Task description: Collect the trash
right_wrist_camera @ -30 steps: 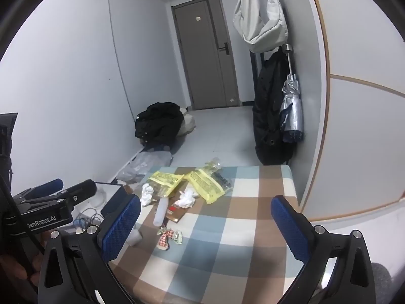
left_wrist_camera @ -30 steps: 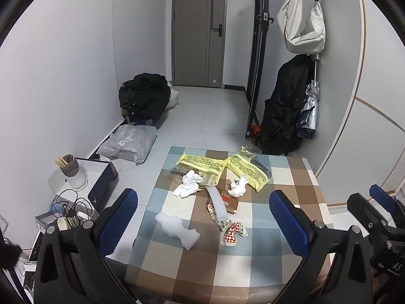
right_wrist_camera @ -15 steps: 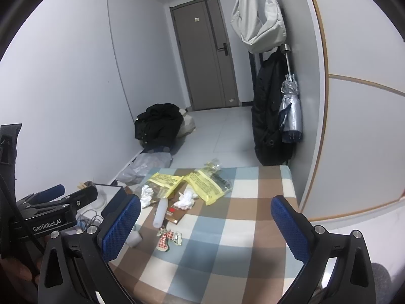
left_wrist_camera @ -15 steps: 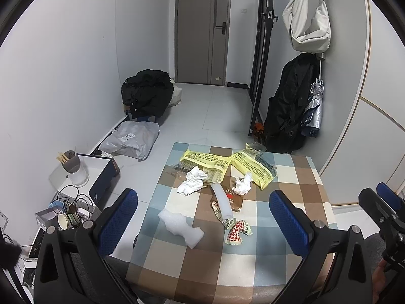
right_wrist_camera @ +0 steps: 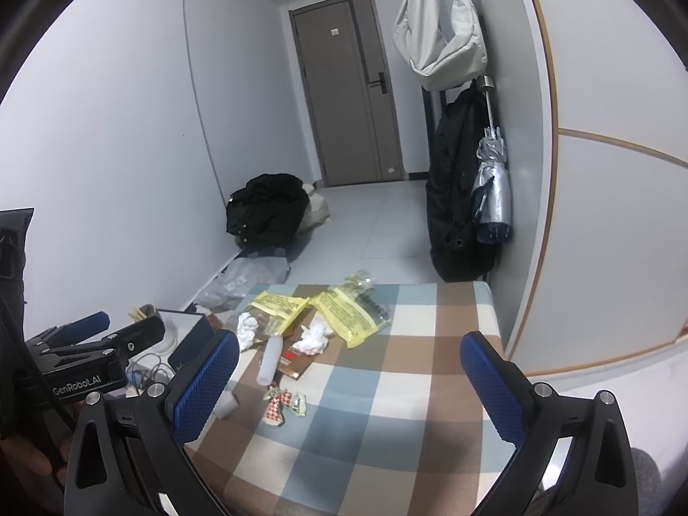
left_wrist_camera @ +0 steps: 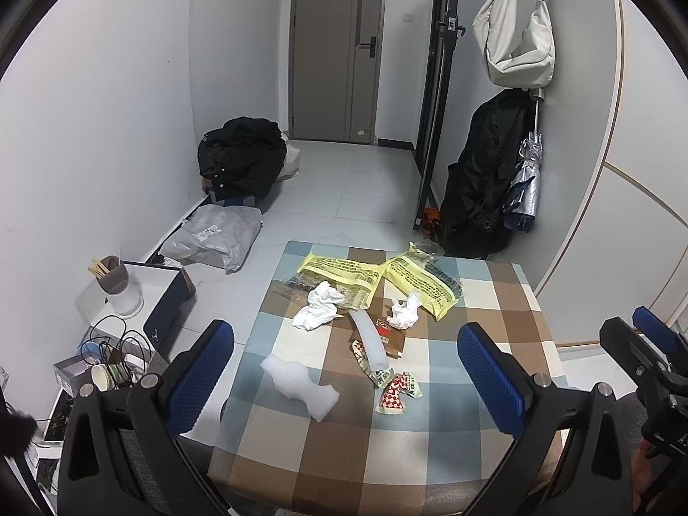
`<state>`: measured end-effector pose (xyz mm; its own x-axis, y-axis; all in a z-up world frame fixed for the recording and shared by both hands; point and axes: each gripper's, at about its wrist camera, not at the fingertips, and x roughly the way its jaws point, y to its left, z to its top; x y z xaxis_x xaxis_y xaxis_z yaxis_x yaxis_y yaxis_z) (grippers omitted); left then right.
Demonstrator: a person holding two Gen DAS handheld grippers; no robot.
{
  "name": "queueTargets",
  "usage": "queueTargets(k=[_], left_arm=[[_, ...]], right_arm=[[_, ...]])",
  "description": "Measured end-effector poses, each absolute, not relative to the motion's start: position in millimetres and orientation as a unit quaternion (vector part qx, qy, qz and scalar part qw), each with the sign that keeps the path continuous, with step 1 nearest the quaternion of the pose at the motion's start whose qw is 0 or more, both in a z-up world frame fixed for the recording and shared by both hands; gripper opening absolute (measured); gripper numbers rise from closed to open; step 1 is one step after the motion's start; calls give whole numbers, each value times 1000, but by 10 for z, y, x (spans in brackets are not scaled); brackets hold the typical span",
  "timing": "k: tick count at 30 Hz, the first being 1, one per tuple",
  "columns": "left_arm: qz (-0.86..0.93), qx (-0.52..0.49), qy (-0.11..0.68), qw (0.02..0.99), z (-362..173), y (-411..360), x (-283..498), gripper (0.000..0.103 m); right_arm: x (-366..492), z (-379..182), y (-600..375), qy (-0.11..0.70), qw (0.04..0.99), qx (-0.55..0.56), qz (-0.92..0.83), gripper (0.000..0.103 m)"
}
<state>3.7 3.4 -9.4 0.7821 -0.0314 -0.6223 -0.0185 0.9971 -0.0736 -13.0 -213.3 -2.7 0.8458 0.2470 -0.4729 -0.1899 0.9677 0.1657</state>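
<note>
I see both claws spread apart and empty: left gripper, right gripper above the checked table; wrappers and tissues mid-frame.

Left tongs: jaws wide apart, nothing between the blue pads, held level. Right tongs: same, jaws spread, empty, sitting to the right of the left tongs. A hand probably grips the left handle, mostly hidden.
</note>
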Motion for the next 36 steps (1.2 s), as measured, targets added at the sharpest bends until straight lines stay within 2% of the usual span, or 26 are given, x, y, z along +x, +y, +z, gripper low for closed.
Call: queueTargets(k=[36], left_arm=[[-16,-42,352,935,-176,5,126,102]], right_arm=[[-72,-99,-2187,261,955,76,119,103]])
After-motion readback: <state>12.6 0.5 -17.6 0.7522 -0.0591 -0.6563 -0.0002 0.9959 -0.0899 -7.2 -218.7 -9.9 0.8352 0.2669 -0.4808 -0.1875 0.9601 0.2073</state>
